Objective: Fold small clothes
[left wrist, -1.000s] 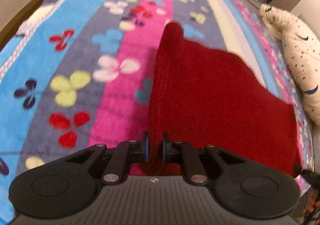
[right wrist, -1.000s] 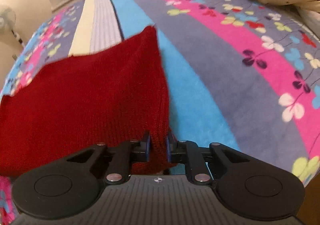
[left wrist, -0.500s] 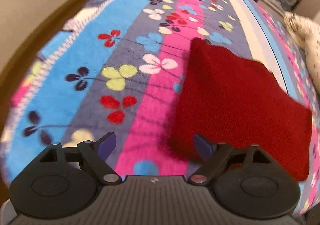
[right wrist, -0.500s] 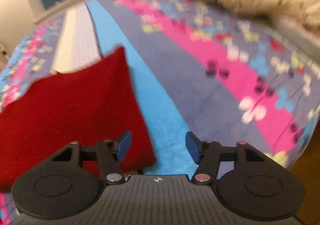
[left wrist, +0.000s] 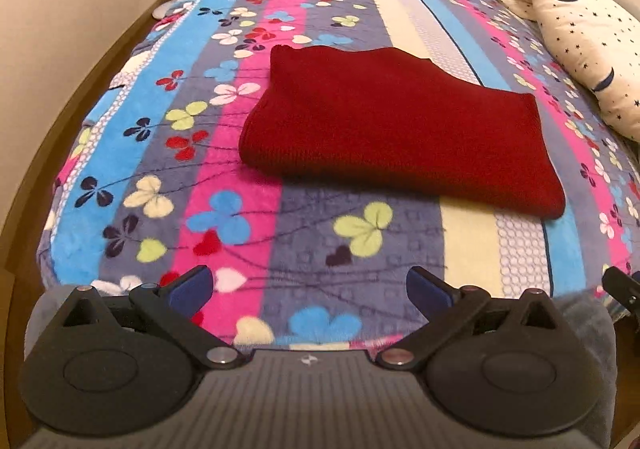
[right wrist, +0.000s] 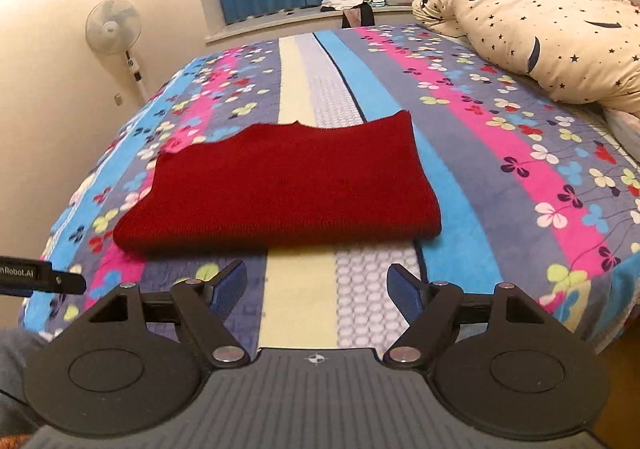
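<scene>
My left gripper (left wrist: 308, 287): jaws spread wide, holding nothing.
My right gripper (right wrist: 318, 285): jaws wide apart too, empty.
Red knit garment (right wrist: 280, 185): folded flat, mid-bed near the foot edge of the blanket (right wrist: 460, 153).
Risk: uneven back edge; regrasping 1 layer could undo my fold.

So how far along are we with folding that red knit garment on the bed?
Done: the dark red knitted garment lies on the striped floral blanket as a flat, layered rectangle with a rounded fold along its near edge. In hand: nothing; the left gripper and right gripper are both open, short of the cloth. Left: perhaps tidying the uneven far edge; no other clothes to fold are clearly visible.
</scene>
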